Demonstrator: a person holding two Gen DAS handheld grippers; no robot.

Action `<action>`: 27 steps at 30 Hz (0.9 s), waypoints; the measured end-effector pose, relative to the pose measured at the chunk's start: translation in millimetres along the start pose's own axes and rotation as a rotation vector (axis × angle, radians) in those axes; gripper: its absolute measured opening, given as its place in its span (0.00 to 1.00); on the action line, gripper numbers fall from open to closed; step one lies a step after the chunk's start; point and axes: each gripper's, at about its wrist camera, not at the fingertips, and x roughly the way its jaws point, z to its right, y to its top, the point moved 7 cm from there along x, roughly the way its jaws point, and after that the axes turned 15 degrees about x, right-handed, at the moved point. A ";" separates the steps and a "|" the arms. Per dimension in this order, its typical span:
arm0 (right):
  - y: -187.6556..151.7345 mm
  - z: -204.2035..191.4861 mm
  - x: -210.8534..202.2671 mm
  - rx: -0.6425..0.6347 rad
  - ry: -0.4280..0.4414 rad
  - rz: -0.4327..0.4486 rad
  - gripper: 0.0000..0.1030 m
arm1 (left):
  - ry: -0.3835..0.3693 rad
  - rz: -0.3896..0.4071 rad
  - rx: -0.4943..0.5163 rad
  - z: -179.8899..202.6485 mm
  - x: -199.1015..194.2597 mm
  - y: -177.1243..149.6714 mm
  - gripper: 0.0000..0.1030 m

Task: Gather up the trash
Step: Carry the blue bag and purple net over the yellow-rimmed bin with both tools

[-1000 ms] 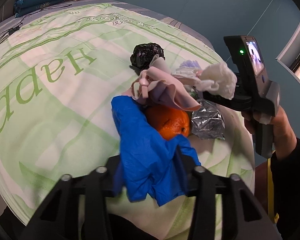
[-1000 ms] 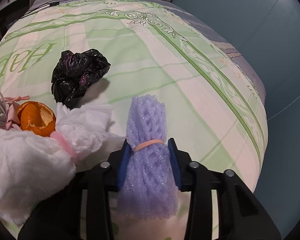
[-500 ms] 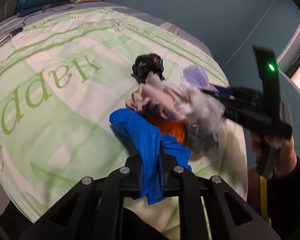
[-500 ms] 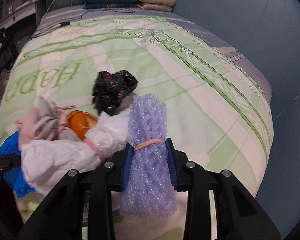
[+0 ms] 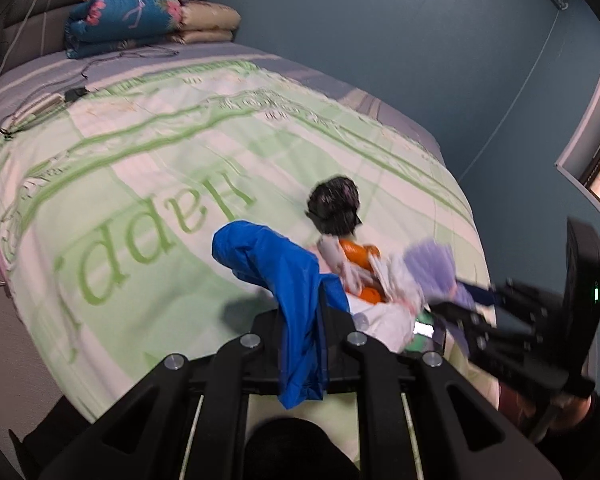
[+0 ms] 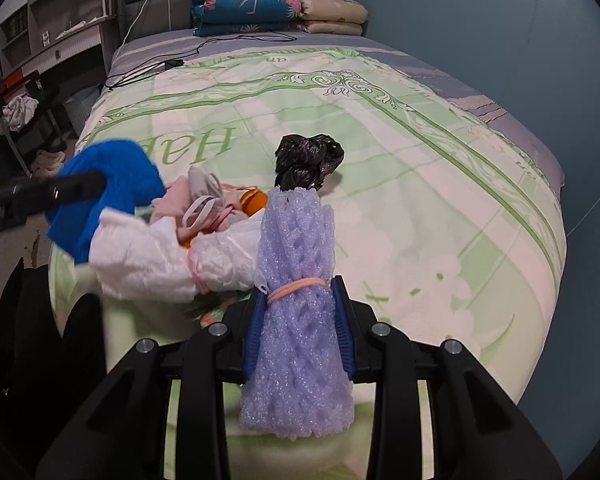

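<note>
**Trash in both tongs, one black bag left lying beyond the pile**

Trash is what we are gathering, and both tongs are already loaded. Our right tongs (image 6: 300,332) are clamped narrow on a purple foam net (image 6: 298,300) bound with a pink rubber band; its long axis runs straight ahead along the fingers, overhanging at both ends. Our left tongs (image 5: 302,332) are pinched on a blue plastic bag (image 5: 276,276), which drapes forward and down over the bed (image 5: 148,168).

Just ahead of both tongs sits the gathered pile: white crumpled paper (image 6: 156,256), a pinkish mask with loops (image 6: 204,200), and orange peel (image 5: 358,258) tucked among them. Beyond the pile, on the far side from us, lies a crumpled black plastic bag (image 6: 308,160), apart from the rest. In the right wrist view it stands almost directly past the foam net's tip, so we judge the right tongs the nearer and better lined up; but they are full, and would have to let go first.

Much is unclear. The left wrist view is motion-blurred, and the right tongs smear across it. The foam net hides the bedding behind it, the paper covers most of the peel, and something green under the paper we cannot identify.
</note>
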 end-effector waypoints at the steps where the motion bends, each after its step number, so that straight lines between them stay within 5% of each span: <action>1: -3.1 -0.7 -2.4 0.003 0.007 -0.003 0.29 | 0.012 0.012 0.001 -2.4 -4.9 2.4 0.10; 19: -65.2 1.0 -56.6 0.075 0.097 -0.038 0.28 | 0.055 0.117 0.031 5.5 -65.6 20.0 0.10; 27: -62.1 24.8 -114.0 0.126 0.082 0.078 0.28 | 0.041 0.164 0.071 29.5 -89.2 32.1 0.10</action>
